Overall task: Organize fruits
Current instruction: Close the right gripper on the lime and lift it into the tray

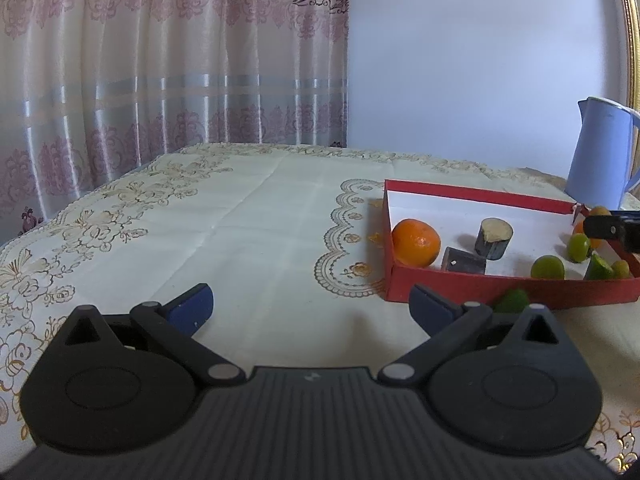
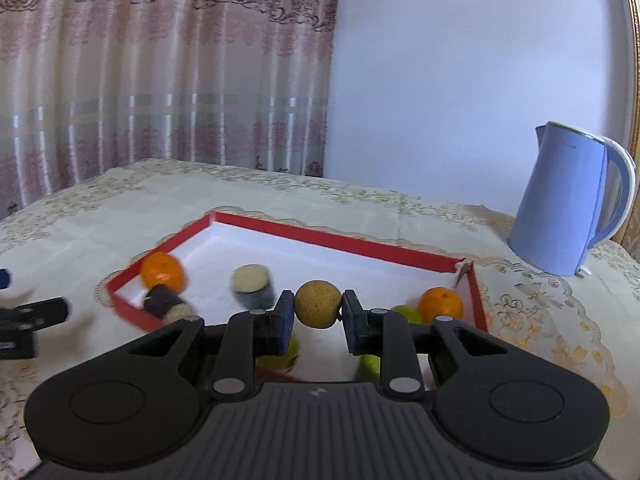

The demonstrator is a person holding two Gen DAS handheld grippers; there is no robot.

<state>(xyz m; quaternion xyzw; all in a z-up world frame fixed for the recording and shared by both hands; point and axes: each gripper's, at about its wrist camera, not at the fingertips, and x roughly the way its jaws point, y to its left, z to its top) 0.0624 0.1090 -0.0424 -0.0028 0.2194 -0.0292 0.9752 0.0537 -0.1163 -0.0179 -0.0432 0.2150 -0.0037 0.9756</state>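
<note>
My right gripper (image 2: 319, 313) is shut on a round tan fruit (image 2: 318, 300), held above the red tray (image 2: 332, 238). Inside the tray lie an orange (image 2: 163, 272) at the left, another orange (image 2: 441, 303) at the right, two dark stubby cut pieces (image 2: 253, 286) and small green fruits (image 2: 406, 314). My left gripper (image 1: 310, 298) hovers open over the tablecloth left of the tray (image 1: 480, 286), with nothing between its fingers. From that side I see the left orange (image 1: 416, 247), an upright dark piece (image 1: 494, 239) and green fruits (image 1: 548, 267). One green fruit (image 1: 512, 301) lies outside, by the tray's front wall.
A light blue kettle (image 2: 568, 204) stands on the table beyond the tray's right corner. A patterned curtain hangs behind the table at the left, with a plain wall to its right. The embroidered tablecloth (image 1: 240, 220) stretches left of the tray.
</note>
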